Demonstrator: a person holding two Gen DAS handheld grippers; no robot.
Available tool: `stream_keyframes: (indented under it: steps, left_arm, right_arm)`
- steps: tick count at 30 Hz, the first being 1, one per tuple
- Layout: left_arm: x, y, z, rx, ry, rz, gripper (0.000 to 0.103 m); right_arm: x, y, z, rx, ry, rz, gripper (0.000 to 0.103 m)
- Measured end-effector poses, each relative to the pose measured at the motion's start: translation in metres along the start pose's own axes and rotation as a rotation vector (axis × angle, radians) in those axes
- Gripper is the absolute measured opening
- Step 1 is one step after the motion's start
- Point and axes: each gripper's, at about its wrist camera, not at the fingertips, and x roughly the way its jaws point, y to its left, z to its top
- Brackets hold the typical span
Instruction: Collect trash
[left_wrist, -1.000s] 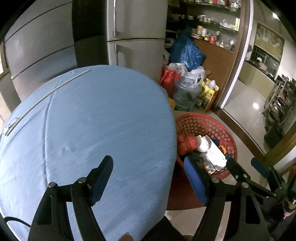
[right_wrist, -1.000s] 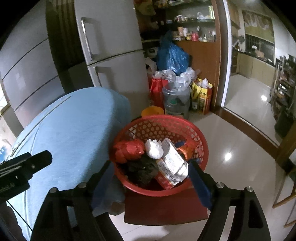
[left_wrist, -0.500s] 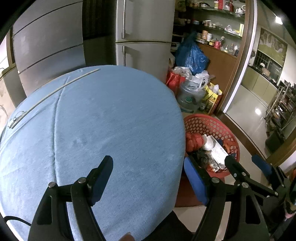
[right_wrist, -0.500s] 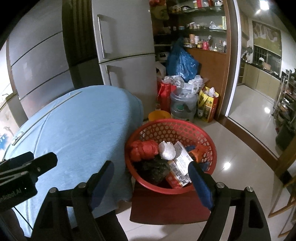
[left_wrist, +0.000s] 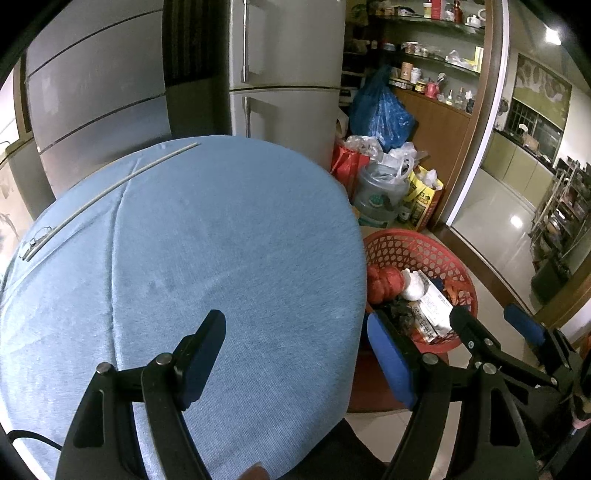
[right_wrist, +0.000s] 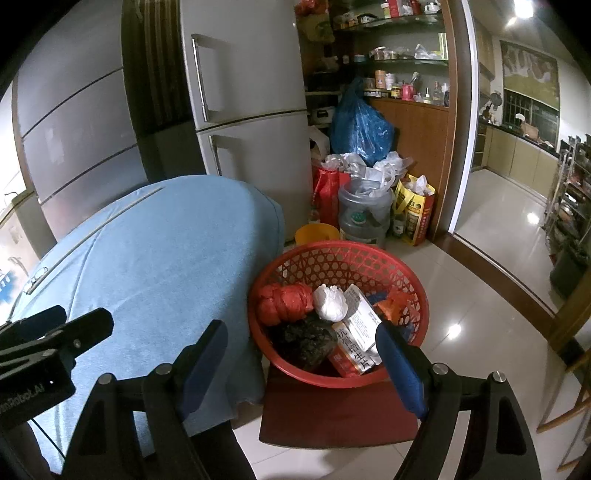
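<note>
A red plastic basket (right_wrist: 369, 258) stands on a red stool (right_wrist: 332, 413) beside the table. It holds a red crumpled bag (right_wrist: 284, 302), a white wad (right_wrist: 330, 302), a dark lump (right_wrist: 306, 341) and a printed medicine box (right_wrist: 360, 332). The basket also shows in the left wrist view (left_wrist: 406, 247). My right gripper (right_wrist: 301, 363) is open and empty, just above the basket's near rim. My left gripper (left_wrist: 293, 360) is open and empty over the near right edge of the blue tablecloth (left_wrist: 207, 240).
A white rod (left_wrist: 110, 192) lies on the cloth at the far left. A grey fridge (right_wrist: 251, 110) stands behind the table. Bags, a water jug (right_wrist: 364, 210) and a yellow tub (right_wrist: 316, 232) crowd the floor past the basket. Tiled floor (right_wrist: 491, 295) lies to the right.
Both grippers have drawn back and risen, so the table and basket look smaller and lower. Both stay open and empty. The trash in the basket has not moved.
</note>
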Motion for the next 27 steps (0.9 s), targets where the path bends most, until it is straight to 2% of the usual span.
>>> stream_keyframes:
  steps: [27]
  left_arm:
    - [-0.0012, 0.0017, 0.0011, -0.007, 0.001, -0.007, 0.079]
  right_arm:
    - [-0.0007, 0.0021, -0.0008, 0.004, 0.003, -0.006, 0.085]
